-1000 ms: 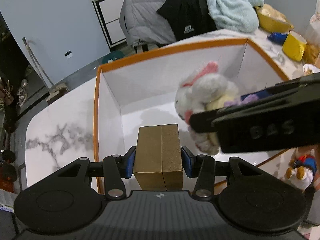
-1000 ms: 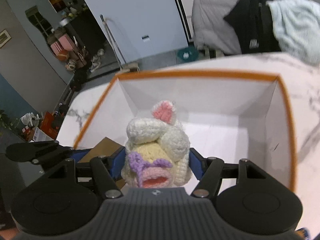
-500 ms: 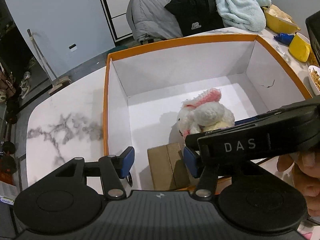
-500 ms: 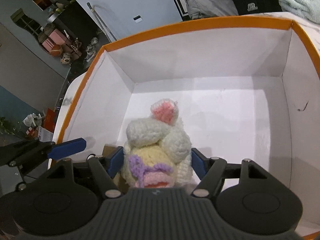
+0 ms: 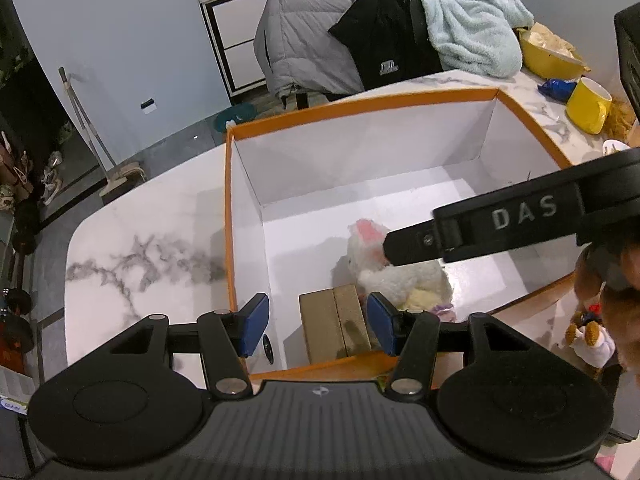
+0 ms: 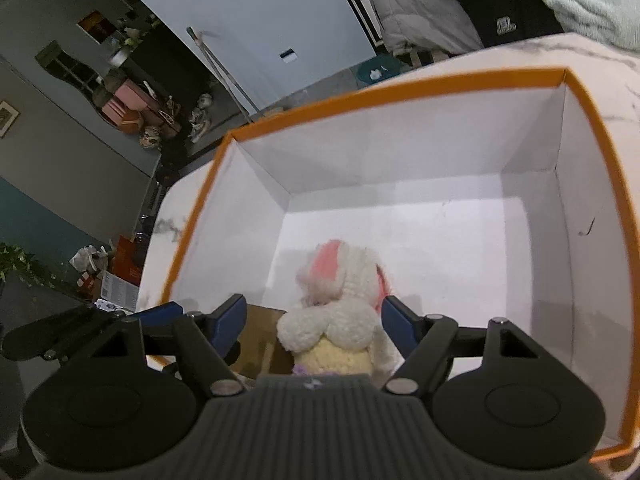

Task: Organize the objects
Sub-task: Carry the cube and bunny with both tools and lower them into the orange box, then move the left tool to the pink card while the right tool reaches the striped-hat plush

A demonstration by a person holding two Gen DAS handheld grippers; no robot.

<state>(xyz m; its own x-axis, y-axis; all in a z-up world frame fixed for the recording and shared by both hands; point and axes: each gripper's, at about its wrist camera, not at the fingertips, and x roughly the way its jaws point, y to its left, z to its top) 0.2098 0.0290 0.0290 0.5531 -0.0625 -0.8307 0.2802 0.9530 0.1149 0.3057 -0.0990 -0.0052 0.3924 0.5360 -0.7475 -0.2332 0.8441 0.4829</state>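
An orange-rimmed box [image 5: 360,106] with white inside stands on the marble table; it also shows in the right wrist view [image 6: 400,92]. A brown cardboard block [image 5: 334,330] lies on the box floor at the near side, and shows in the right wrist view [image 6: 256,344]. A white plush bunny [image 5: 394,272] lies beside it and shows in the right wrist view [image 6: 340,308]. My left gripper [image 5: 316,320] is open above the block, not touching it. My right gripper [image 6: 312,318] is open, its jaws apart on either side of the bunny.
A yellow mug [image 5: 588,106], a yellow bowl [image 5: 550,54] and a blue packet [image 5: 556,88] stand at the table's far right. A chair with jackets and a towel [image 5: 468,28] is behind the table. A small toy figure [image 5: 588,336] lies outside the box at right.
Both grippers opened and pulled back upward. The cardboard block and the bunny, held a second ago, now lie on the box floor.
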